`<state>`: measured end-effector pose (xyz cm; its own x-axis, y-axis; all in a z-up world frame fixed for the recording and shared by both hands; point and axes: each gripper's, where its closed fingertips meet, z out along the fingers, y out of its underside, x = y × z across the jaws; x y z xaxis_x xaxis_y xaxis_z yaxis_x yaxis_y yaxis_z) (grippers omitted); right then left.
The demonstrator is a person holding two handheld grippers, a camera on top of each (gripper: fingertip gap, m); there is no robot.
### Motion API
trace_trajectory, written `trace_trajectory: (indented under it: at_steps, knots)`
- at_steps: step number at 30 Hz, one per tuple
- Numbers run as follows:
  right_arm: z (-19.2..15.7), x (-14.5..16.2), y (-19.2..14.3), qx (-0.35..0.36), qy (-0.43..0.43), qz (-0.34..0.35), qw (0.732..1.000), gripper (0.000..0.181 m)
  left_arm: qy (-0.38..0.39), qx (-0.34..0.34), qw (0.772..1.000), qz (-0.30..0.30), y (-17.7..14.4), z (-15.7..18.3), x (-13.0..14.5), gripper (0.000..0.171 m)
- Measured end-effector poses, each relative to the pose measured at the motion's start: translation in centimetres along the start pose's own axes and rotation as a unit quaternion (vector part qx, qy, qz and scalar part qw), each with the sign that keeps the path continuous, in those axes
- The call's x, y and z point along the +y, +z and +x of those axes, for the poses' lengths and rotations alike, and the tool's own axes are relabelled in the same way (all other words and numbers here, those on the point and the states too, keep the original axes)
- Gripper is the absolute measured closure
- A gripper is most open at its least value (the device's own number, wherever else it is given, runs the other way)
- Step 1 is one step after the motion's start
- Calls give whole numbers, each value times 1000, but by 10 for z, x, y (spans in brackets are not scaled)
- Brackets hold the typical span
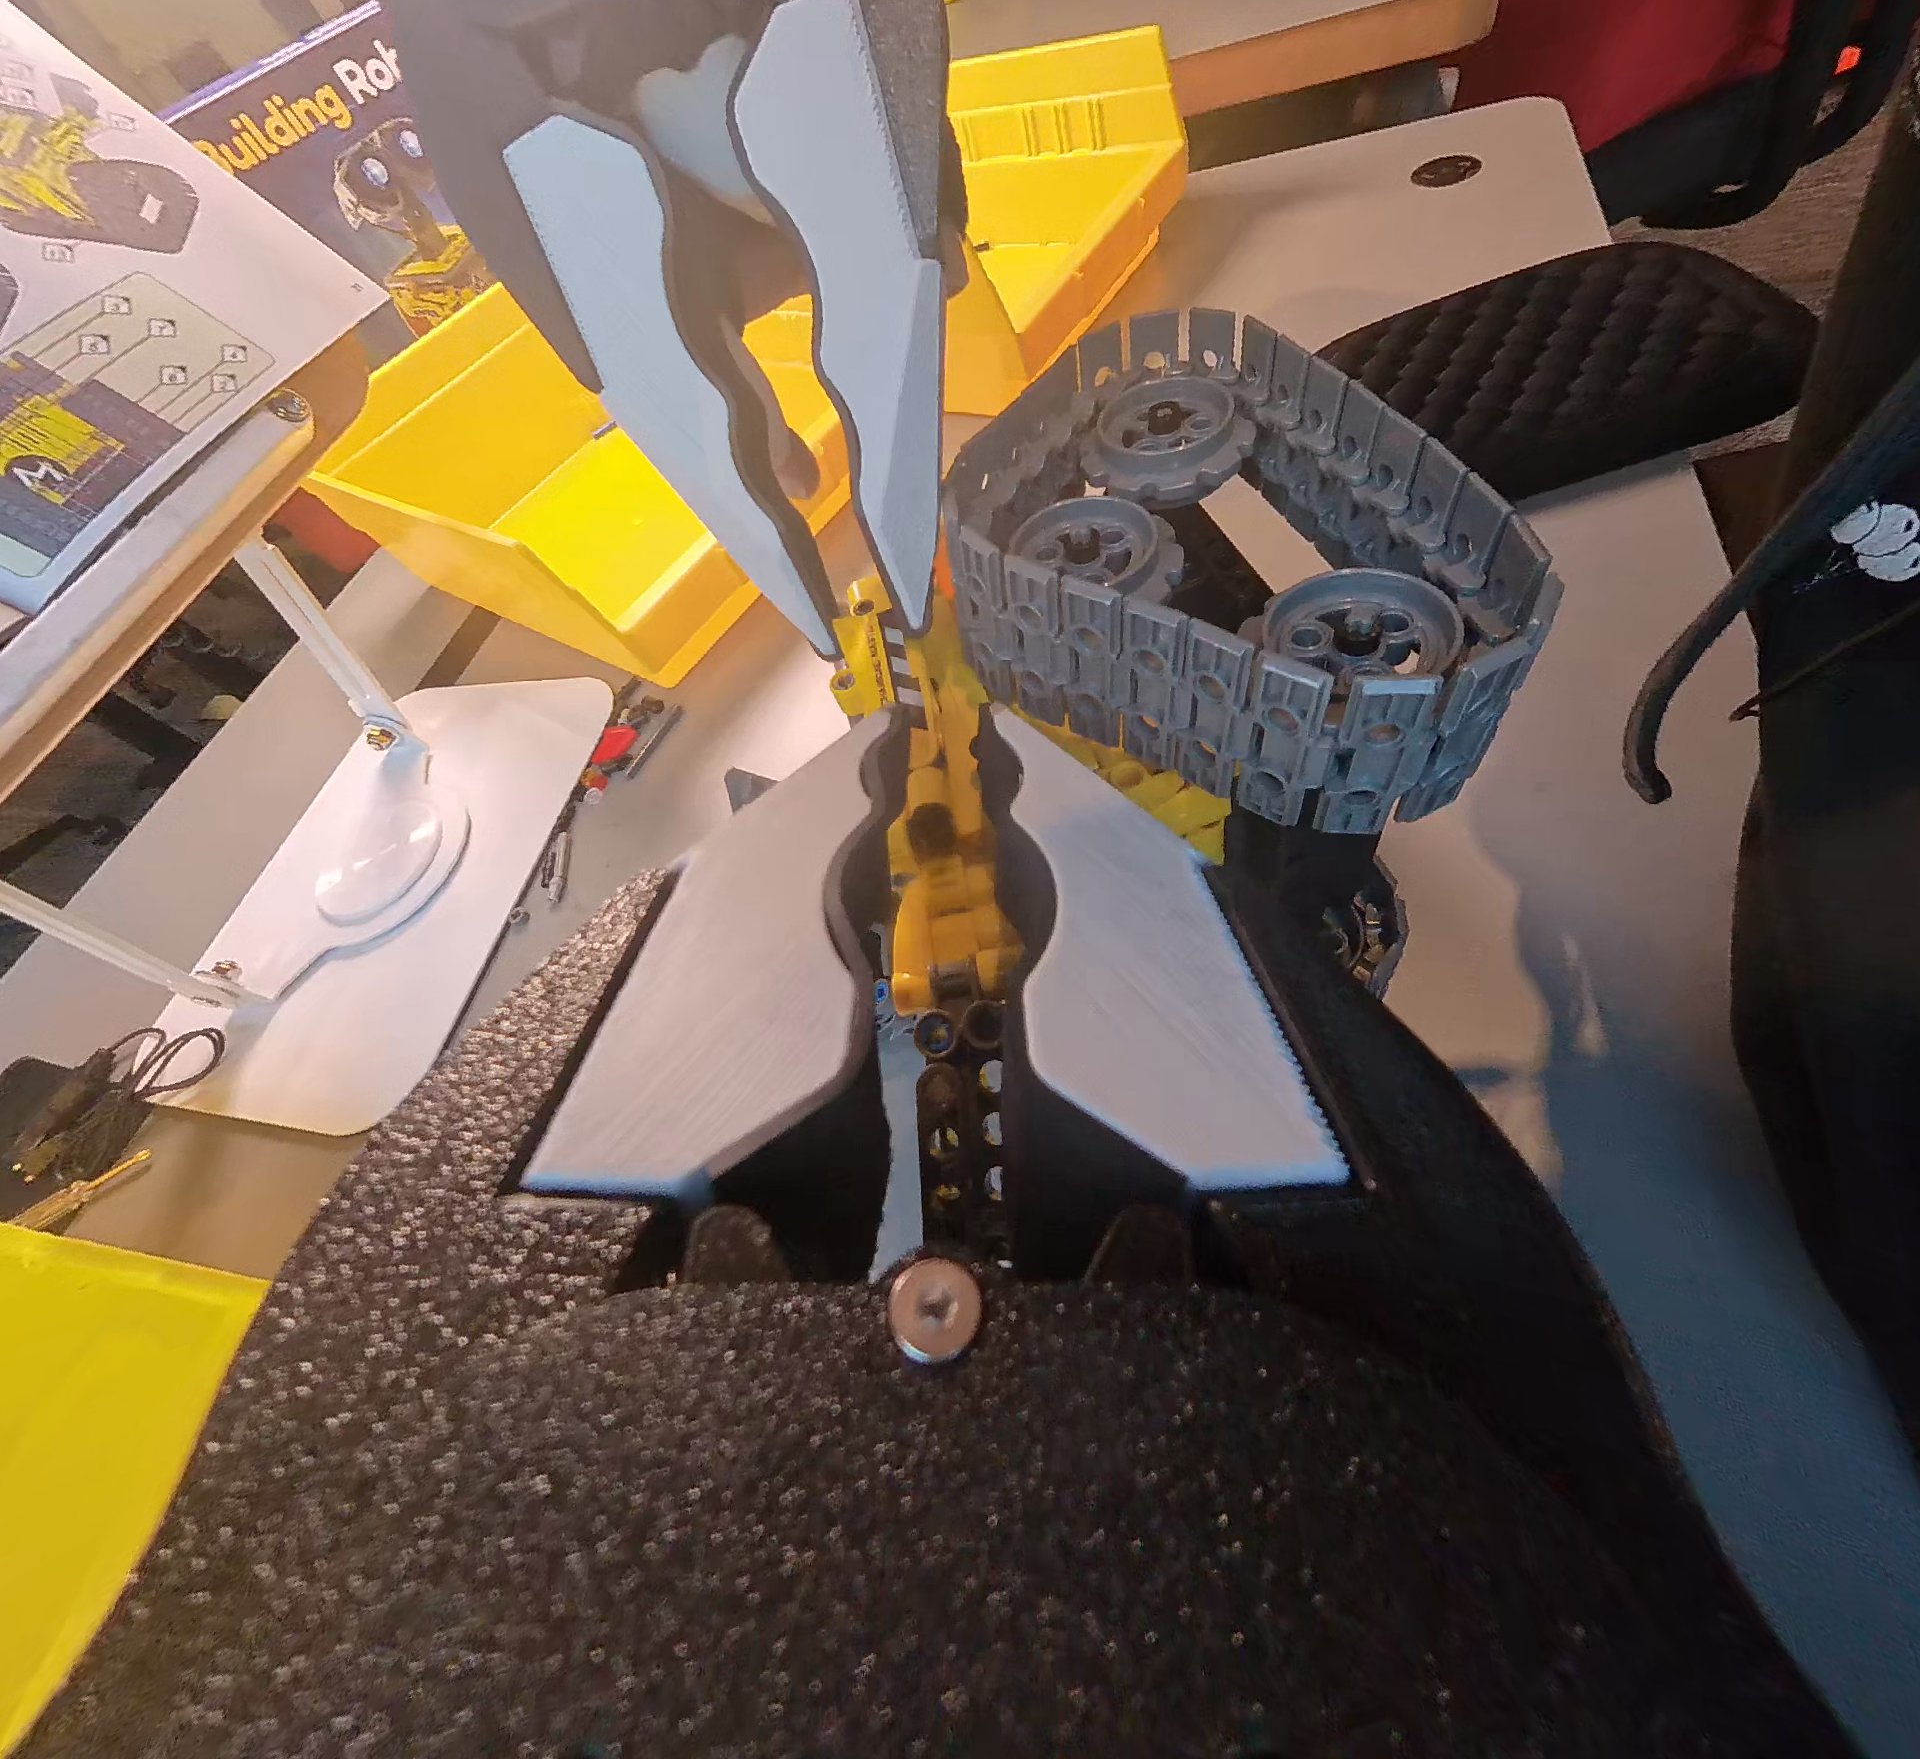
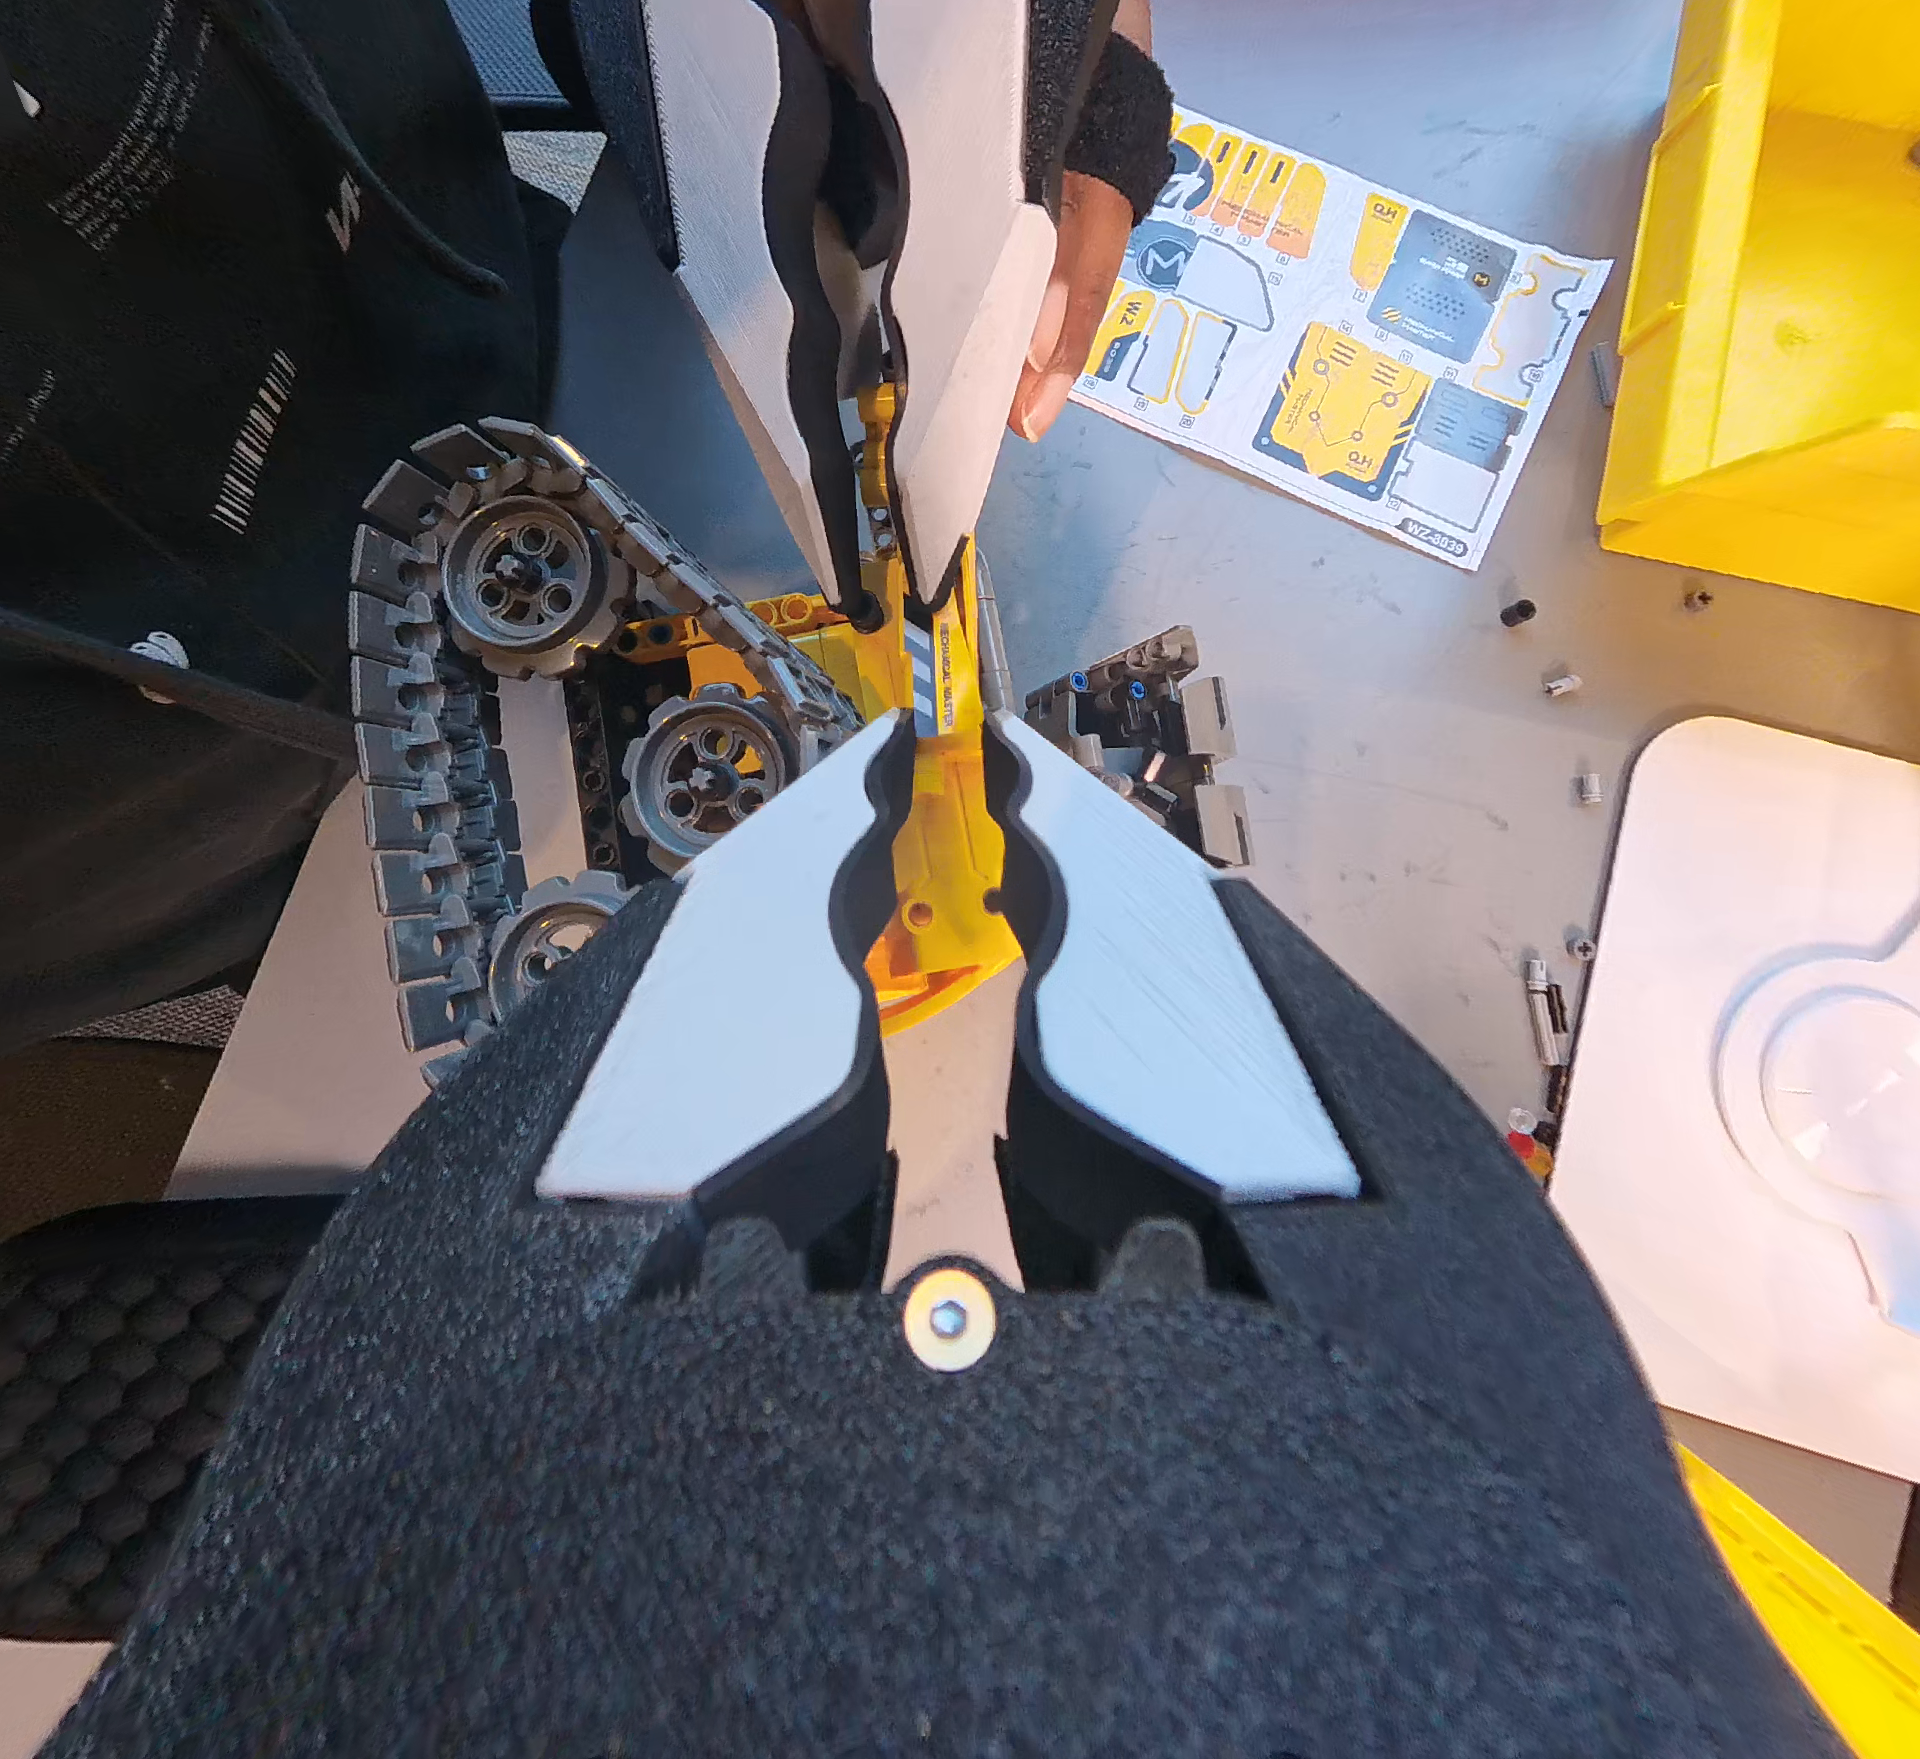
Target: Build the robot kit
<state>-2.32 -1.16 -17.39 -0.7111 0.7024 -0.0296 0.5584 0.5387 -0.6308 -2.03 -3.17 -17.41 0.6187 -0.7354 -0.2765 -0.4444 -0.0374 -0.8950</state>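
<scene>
A building-brick tracked vehicle with grey treads (image 1: 1247, 670) and a yellow and black body lies tipped on the grey table, between both grippers. My left gripper (image 1: 938, 733) is shut on the yellow bricks of the body (image 1: 940, 836); in the right wrist view it (image 2: 896, 600) comes down from above beside the treads (image 2: 436, 774). My right gripper (image 2: 941, 720) is shut on a yellow panel with a striped sticker (image 2: 951, 816) that sits on the model. In the left wrist view it (image 1: 873, 644) comes from above and pinches that panel (image 1: 871, 670).
Yellow bins (image 1: 1060, 182) (image 2: 1787, 255) stand behind and to the side. A sticker sheet (image 2: 1340, 338) and small loose pins (image 2: 1548, 1013) lie on the table. A booklet (image 1: 135, 255) rests on a white stand (image 1: 416, 878). A person's hand (image 2: 1060, 317) and dark clothing (image 2: 208, 255) are close. Less than 4 cm separates the two grippers' tips.
</scene>
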Motion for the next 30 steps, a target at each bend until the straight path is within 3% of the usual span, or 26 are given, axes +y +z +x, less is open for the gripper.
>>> trace_trajectory:
  at_steps: [10,18,30]
  knots:
    - [2,-5,-19,11,13,26,1000,168,2,-2,1000,7,-1,0,-2,159]
    - [-1,-9,-4,-10,34,44,998,177,-17,4,1000,17,-3,-1,-6,160]
    - [-3,0,0,-34,70,48,996,173,-17,12,1000,10,0,2,0,161]
